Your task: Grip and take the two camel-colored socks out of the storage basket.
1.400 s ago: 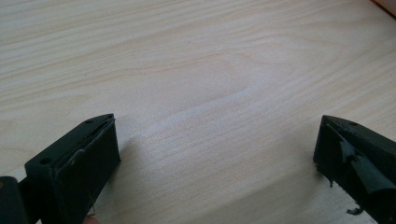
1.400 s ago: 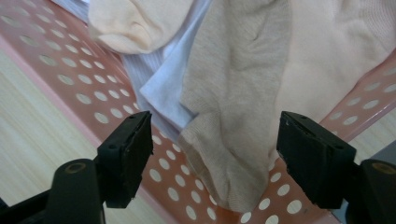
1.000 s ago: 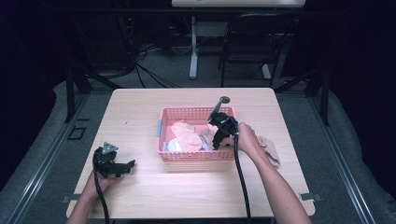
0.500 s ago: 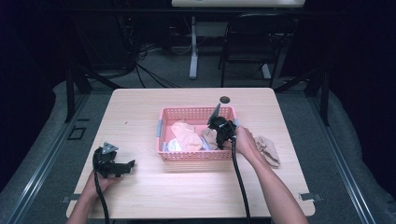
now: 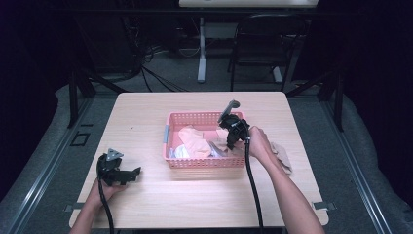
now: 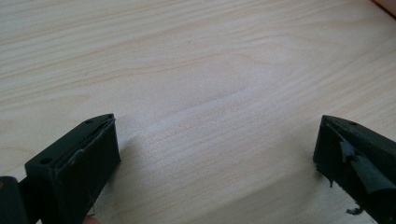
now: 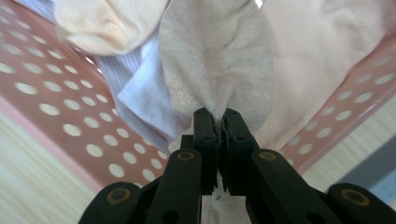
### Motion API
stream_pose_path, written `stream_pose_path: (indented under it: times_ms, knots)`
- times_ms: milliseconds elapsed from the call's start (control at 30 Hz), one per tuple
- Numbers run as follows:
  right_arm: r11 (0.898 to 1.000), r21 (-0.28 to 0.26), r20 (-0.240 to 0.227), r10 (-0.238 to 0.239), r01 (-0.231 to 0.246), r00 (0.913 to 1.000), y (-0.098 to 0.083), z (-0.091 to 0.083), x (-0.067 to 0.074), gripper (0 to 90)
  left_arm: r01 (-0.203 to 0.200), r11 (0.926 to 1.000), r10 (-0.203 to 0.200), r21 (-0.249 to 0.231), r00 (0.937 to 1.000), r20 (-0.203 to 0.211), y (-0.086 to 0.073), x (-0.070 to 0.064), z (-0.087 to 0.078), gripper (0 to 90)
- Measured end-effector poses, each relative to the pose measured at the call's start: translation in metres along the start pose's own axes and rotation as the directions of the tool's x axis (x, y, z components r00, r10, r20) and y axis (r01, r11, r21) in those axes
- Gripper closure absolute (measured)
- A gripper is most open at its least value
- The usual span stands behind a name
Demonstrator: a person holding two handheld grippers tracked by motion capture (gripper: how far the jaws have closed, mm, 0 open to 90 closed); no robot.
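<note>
Nearest me, my left gripper [image 5: 138, 170] sits low on the near-left part of the wooden table [image 5: 146, 117], held in the left hand [image 5: 104, 189]. Its jaws stand spread wide; in the left gripper view there is nothing between them but bare wood grain.

Further in, my right gripper [image 7: 217, 122] is over the right end of the pink basket [image 5: 195, 163], which stands mid-table. Its jaws have just been closing and are now pressed together on a fold of beige knit cloth [image 7: 219, 60], pinching it tight, the fabric bunching where the tips meet. That cloth lies inside the basket, at its right end, on top of the other laundry. Just beside it in the right gripper view I see a pale lilac ribbed cloth [image 7: 135, 88] and a peach cloth [image 7: 102, 23], all against the basket's perforated wall.

On the table just right of the basket, close by my right hand [image 5: 258, 144], lies another tan cloth [image 5: 284, 158], outside the basket.

Beyond the table's far edge stands a dark chair [image 5: 263, 44].
</note>
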State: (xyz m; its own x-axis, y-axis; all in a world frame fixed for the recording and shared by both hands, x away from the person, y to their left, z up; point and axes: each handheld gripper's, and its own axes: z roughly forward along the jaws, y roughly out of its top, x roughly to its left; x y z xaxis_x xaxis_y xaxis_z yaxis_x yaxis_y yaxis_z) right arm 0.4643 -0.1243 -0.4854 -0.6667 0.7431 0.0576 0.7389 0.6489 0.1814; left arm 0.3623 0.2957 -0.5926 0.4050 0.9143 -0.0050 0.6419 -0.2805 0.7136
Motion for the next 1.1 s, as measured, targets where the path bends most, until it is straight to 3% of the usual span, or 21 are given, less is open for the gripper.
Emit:
stream_pose_path:
  times_ms: [33,267,567,800,933,1100]
  knots:
    - [1.000,0.013,0.001,-0.008,0.008,1.0000,0.000,-0.005,-0.001,86.4,0.000,1.0000,0.000,0.000,1.0000,0.000,0.000,0.000,0.000,0.0]
    - [0.999,-0.054,-0.009,-0.002,0.001,1.0000,0.001,-0.025,-0.002,86.5,0.000,1.0000,0.000,0.000,1.0000,0.000,0.000,0.000,0.000,0.0]
    - [0.995,-0.098,0.006,-0.005,0.006,1.0000,0.006,-0.055,-0.004,86.6,-0.003,1.0000,0.003,0.000,1.0000,0.002,0.001,0.000,0.001,0.0]
    - [0.993,-0.114,0.004,0.001,0.000,1.0000,0.010,-0.063,-0.004,86.6,-0.003,1.0000,0.003,0.000,1.0000,0.004,0.001,0.000,0.001,0.0]
    - [0.994,-0.107,0.026,-0.011,0.013,0.9996,0.012,-0.067,-0.003,86.5,-0.004,1.0000,0.004,0.000,1.0000,0.004,0.001,0.000,0.001,0.0]
    - [0.992,-0.125,0.012,0.002,-0.001,0.9999,0.012,-0.073,-0.005,86.6,-0.002,1.0000,0.002,0.000,1.0000,0.003,0.001,0.000,0.001,0.0]
